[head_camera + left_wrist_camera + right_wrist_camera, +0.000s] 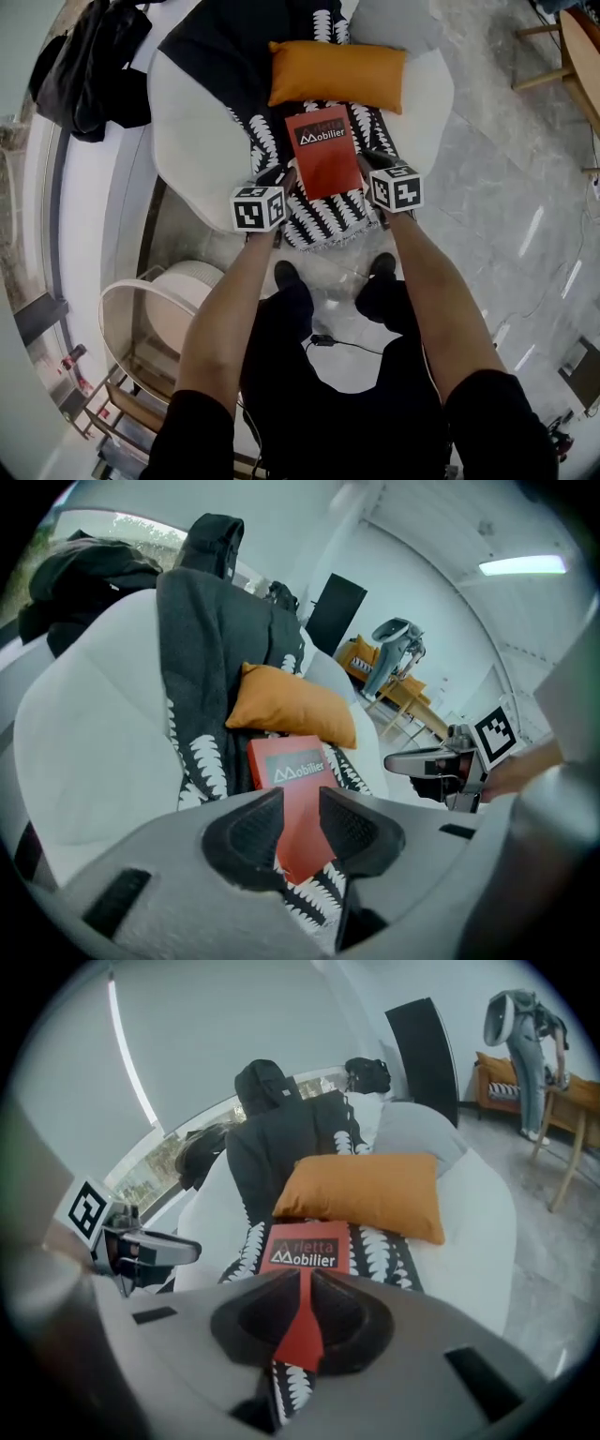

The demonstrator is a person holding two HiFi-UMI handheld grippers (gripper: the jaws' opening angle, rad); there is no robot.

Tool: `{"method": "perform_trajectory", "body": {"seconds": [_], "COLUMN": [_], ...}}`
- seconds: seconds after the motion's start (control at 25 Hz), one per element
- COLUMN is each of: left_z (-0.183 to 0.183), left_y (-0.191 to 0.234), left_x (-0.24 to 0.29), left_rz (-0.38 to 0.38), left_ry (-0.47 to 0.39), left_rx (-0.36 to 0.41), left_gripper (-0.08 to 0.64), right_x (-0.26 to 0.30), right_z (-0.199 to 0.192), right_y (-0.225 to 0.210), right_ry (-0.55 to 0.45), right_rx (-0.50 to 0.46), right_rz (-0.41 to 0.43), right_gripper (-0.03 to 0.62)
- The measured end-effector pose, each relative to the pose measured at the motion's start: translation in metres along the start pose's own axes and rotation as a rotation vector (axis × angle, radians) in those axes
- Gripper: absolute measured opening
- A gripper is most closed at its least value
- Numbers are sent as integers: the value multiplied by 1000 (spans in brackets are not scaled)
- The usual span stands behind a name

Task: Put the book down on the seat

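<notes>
book (pixel 322 150): smooth red paper cover | cushion (pixel 337 73): matt orange cloth | floor (pixel 506 187): glossy, probably polished stone

- A red book (pixel 322 155) lies flat on a black-and-white patterned throw (pixel 319 223) draped over a round white chair (pixel 192 131).
- An orange cushion (pixel 337 75) sits at the book's 12 o'clock, just beside its top edge.
- The left gripper (pixel 281 178) flanks the book at 8 o'clock and the right gripper (pixel 368 161) at 4 o'clock.
- A black jacket (pixel 89 66) hangs at the chair's 10 o'clock.
- The person's shoes (pixel 286 275) stand on the floor at its 6 o'clock.
</notes>
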State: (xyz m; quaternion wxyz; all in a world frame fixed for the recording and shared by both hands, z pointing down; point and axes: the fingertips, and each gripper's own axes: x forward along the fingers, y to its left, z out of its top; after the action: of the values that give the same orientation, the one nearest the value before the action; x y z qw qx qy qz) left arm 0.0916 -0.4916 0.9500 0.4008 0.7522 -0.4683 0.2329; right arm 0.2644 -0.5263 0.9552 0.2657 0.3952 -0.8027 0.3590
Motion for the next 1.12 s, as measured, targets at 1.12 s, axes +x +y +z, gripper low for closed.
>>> {"method": "perform_trajectory", "body": {"seconds": [1.12], "left_z": [278], "left_y": [-251], "left_x": [-389], "left_rz": [-435], "left_ry": [-406], "left_rx": [226], "left_gripper": [32], "right_x": [-414], "right_z": [328], "right_y": [292], "right_ry": [-541], "right_rx": [-355], "right_rz": [253], "right_gripper": [31]}}
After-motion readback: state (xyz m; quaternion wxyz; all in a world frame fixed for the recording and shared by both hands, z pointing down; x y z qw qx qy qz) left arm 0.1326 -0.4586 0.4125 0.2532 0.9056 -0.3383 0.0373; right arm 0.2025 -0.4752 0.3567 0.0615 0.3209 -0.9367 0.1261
